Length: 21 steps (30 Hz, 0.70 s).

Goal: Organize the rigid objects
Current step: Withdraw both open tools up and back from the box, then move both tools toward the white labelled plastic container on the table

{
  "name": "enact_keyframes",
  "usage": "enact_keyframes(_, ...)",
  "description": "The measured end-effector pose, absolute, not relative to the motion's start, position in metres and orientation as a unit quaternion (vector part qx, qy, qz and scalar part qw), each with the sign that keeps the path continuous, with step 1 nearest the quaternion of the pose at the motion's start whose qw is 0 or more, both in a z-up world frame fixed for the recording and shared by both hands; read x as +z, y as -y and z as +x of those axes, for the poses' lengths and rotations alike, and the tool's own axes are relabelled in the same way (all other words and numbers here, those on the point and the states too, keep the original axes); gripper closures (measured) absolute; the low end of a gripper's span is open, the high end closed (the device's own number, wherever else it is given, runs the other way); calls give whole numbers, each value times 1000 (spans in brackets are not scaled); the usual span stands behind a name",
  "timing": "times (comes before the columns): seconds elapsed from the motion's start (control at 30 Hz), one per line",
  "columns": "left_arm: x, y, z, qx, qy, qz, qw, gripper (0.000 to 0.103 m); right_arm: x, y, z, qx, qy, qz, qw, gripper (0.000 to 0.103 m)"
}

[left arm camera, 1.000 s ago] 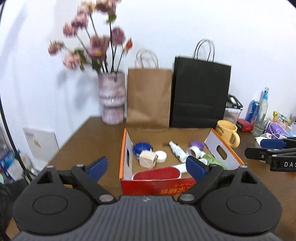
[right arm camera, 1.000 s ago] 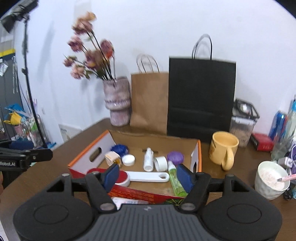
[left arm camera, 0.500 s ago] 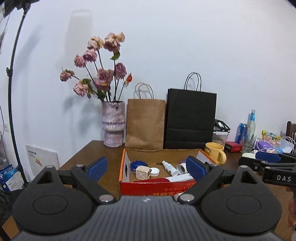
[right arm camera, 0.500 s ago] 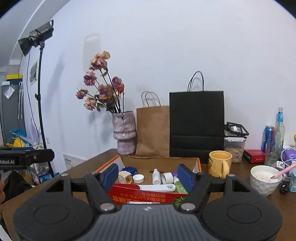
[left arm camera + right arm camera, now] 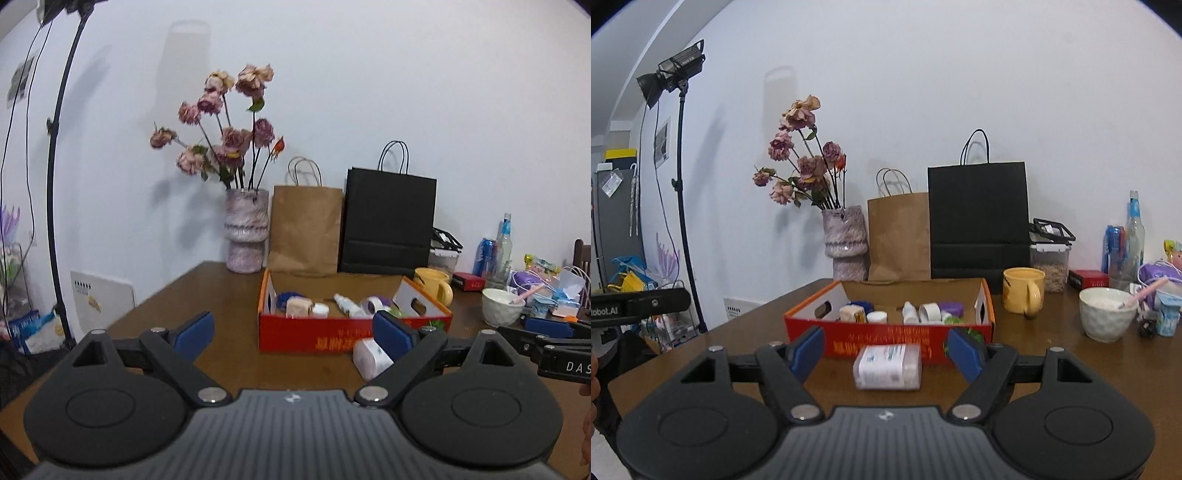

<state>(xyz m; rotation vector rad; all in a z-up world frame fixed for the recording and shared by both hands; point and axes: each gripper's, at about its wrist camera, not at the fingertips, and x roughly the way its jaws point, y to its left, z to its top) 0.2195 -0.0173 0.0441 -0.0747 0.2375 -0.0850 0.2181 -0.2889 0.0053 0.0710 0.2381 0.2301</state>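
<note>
On the brown wooden tabletop (image 5: 1045, 354) a shallow red-and-orange cardboard box (image 5: 886, 338) sits toward the back edge, in front of a mottled pink ceramic vase of dried roses (image 5: 846, 245), a brown paper bag (image 5: 899, 236) and a black paper bag (image 5: 977, 221). The box already holds several small rigid things, which suggests it serves as the collecting tray: a white spray bottle (image 5: 909, 311), a white roll of tape (image 5: 930, 312), a purple round lid (image 5: 950, 306), a blue round lid (image 5: 286, 297) and a beige cube-shaped block (image 5: 298, 305).

One item is not yet in: a white rectangular plastic box with a printed label (image 5: 887, 366), lying on its side on the tabletop just in front of the cardboard box's near wall. The right hand-held gripper (image 5: 886, 349) hangs above and short of it, blue pads spread wide and grasping nothing; the box is framed between them, so it looks lined up as the next pick. The left hand-held gripper (image 5: 293, 334) is likewise released and empty, held back toward the near edge, probably to leave the right one room.

The labelled box's print is too blurred to read. The cardboard walls hide the lower parts of the contents, and a green object at the box's right end is mostly hidden. A yellow ceramic mug (image 5: 1024, 295) and a white bowl with a pink spoon (image 5: 1106, 318) stand toward the right edge among clutter too small to identify.
</note>
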Motion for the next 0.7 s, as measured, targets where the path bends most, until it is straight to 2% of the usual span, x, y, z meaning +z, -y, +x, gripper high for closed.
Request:
enact_keyframes(0.47, -1, 20, 224, -62, -192, -37, 979, 7, -35, 290, 220, 111, -189, 56, 974, 30)
enact_keyframes(0.7, -8, 31, 269, -75, -255, -40, 963, 7, -42, 289, 260, 110, -229, 55, 966, 37)
